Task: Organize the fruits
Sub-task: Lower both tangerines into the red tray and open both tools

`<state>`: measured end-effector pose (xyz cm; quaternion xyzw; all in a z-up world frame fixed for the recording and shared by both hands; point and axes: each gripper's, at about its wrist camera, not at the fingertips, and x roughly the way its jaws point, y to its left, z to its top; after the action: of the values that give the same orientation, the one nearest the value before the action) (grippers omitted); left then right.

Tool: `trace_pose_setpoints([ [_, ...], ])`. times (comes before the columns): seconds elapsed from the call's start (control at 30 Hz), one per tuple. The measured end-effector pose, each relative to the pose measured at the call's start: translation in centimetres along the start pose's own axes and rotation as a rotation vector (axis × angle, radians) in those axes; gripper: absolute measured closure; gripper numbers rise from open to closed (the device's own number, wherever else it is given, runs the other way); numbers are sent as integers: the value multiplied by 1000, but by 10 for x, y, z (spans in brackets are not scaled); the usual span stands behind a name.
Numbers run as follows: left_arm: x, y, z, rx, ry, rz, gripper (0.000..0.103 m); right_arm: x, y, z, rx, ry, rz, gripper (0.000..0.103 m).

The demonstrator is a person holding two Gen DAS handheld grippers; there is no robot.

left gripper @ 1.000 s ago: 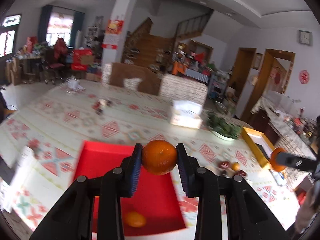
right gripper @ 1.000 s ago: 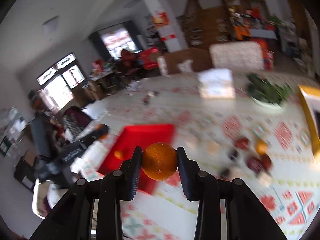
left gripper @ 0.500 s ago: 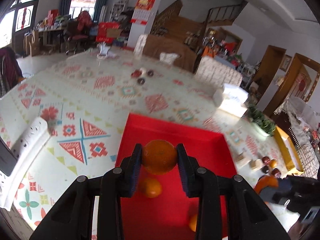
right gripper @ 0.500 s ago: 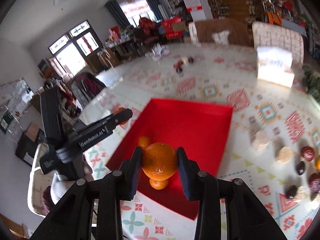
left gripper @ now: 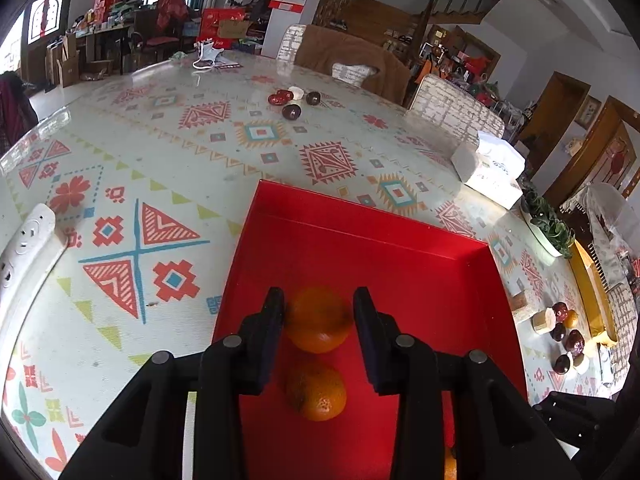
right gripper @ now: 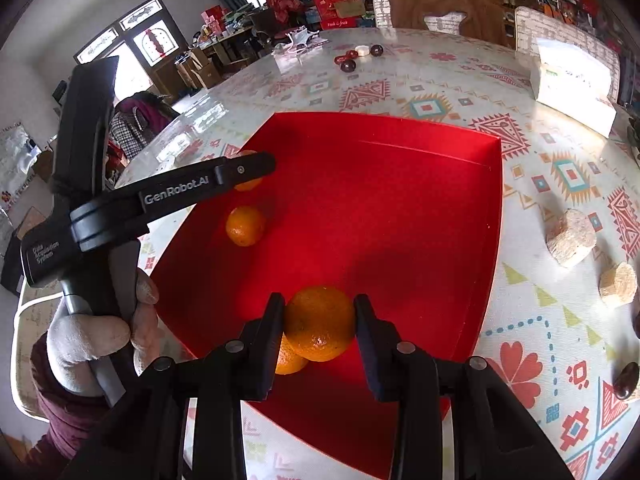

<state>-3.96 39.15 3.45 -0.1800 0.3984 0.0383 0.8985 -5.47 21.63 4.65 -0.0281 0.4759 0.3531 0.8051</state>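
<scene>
Partly hidden, four oranges show at the tray (right gripper: pixel 400 200) — two held, two loose on its red floor. The left gripper (left gripper: pixel 319 294) has an orange (left gripper: pixel 318 320) between its pads, which touch both sides though the jaws have just been opening; in the right view a finger covers most of it. The right gripper (right gripper: pixel 319 299) clamps a second orange (right gripper: pixel 320 324) over the tray's near corner — a third orange (right gripper: pixel 290 362) peeks out behind it. The fourth orange (right gripper: pixel 245 225) lies clear, near the left wall.

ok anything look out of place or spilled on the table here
Nothing spilled. The red tray holds only oranges, but dark red fruits and pale chunks lie loose on the table.
</scene>
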Motion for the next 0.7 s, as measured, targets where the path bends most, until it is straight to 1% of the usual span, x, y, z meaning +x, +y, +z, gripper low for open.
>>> trace_pose_setpoints([
  [0.03, -1, 0, 0, -2, -1, -1, 62, 1, 1, -1, -2, -2, 1, 63],
  [0.1, -3, -2, 0, -1, -7, 2, 51, 1, 1, -1, -3, -6, 1, 63],
  [0.2, -11, -2, 2, -15, -19, 3, 46, -4, 2, -2, 4, -24, 5, 59],
  [0.27, -21, -4, 3, -26, -32, -4, 45, -9, 1, -3, 11, -36, 14, 54],
  [0.4, -43, -14, 4, -28, -65, -23, 39, -31, -4, -4, 21, -82, 26, 53],
  [0.53, -69, -39, 3, -5, -104, -58, 34, -69, -20, -10, 52, -151, 22, 53],
  [0.6, -83, -61, 0, 32, -120, -83, 29, -90, -36, -16, 82, -188, 12, 52],
  [0.7, -96, -94, -6, 87, -132, -121, 23, -131, -70, -35, 147, -255, -28, 50],
])
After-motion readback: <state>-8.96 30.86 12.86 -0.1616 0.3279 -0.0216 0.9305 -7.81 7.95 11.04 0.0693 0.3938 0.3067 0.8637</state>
